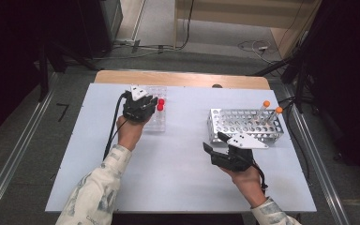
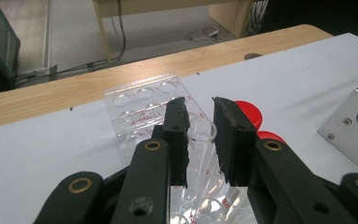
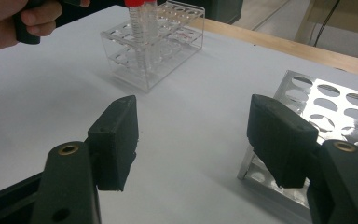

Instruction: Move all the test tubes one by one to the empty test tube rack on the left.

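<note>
White table (image 1: 178,173): left gripper (image 2: 200,135) jaws narrow over clear rack (image 2: 140,100) (right gripper (image 3: 193,140) wide, empty).

We find open white tabletop (image 1: 178,159) between the clear plastic tube rack (image 1: 155,123) and the metal tube rack (image 1: 243,125), wide enough for either gripper to pass. Beside our left gripper (image 2: 200,135), two red-capped tubes (image 2: 249,113) stand just right of its narrow jaw gap. The metal rack's corner lies under the right jaw of our right gripper (image 3: 191,140), whose left side stays free.
</note>
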Motion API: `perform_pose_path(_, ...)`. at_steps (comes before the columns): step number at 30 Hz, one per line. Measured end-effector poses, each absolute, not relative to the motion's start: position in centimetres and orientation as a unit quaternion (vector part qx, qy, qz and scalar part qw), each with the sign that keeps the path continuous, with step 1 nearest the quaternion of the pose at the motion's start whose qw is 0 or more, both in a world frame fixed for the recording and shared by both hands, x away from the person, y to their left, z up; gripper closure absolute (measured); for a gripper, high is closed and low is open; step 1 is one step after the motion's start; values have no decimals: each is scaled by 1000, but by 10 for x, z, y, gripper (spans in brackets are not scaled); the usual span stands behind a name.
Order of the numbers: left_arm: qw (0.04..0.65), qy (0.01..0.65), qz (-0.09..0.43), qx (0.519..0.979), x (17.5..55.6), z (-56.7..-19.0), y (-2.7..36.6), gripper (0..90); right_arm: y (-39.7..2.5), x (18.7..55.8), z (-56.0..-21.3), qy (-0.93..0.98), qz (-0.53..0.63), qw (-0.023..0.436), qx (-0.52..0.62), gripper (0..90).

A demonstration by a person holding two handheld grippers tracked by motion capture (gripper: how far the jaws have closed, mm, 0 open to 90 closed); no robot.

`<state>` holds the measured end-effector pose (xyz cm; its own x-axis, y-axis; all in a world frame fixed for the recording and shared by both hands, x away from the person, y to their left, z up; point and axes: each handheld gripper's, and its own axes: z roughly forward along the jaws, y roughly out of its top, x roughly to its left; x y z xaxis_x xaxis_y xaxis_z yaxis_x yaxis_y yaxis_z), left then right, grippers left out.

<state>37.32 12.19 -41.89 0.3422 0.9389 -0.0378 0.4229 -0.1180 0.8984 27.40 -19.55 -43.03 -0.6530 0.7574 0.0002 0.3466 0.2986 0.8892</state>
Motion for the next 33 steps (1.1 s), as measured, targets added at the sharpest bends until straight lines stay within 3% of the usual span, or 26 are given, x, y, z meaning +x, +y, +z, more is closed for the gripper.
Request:
perform_pose_path(12,472,510,261,670,365,-416,129,597,-197,274,-430,775,472,218,359,324)
perform_pose_path(23,501,534,243,636,333,-416,157,350,-209,275,-430,767,470,227,373,324)
perform_pose_path(33,489,513,238,664,310,-420,150,231,-241,278,-431,748,462,244,409,324)
